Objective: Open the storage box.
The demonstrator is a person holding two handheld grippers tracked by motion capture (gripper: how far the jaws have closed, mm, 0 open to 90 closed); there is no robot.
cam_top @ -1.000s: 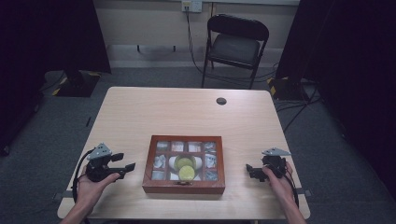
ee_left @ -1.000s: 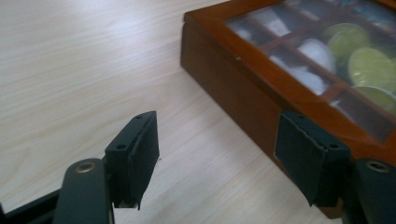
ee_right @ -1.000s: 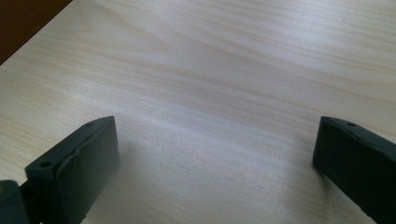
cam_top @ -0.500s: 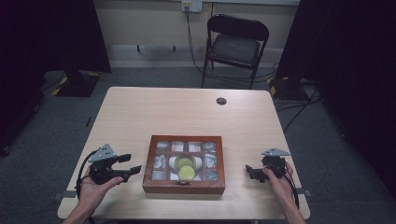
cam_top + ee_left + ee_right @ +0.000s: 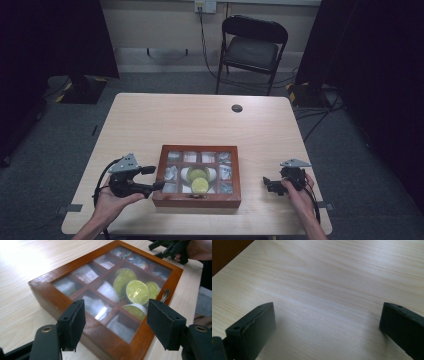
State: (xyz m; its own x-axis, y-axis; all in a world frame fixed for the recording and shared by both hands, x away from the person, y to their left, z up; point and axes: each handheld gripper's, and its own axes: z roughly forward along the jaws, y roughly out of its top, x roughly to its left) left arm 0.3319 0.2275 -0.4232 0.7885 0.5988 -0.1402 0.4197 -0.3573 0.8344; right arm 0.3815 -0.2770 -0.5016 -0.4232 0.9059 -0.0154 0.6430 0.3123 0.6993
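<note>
Pale wood table [image 5: 200, 117] carried the wooden box [image 5: 197, 199] near its 6 o'clock edge. Glazed lid blurred the packets; yellow-green capsules [image 5: 137, 292] stayed legible. Left gripper [image 5: 156, 178] stood wide at 9 o'clock, empty; right gripper [image 5: 266, 183] wide at 3 o'clock, empty.

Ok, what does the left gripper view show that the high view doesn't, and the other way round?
Left gripper view: close detail through the box lid's panes, with green-lidded pods, white packets and a small metal latch on its front edge.

High view: the whole table, a dark disc near its far edge, a folding chair and a wall outlet.

Both: the closed box, the open left gripper at its left side, and the right gripper beyond it.
</note>
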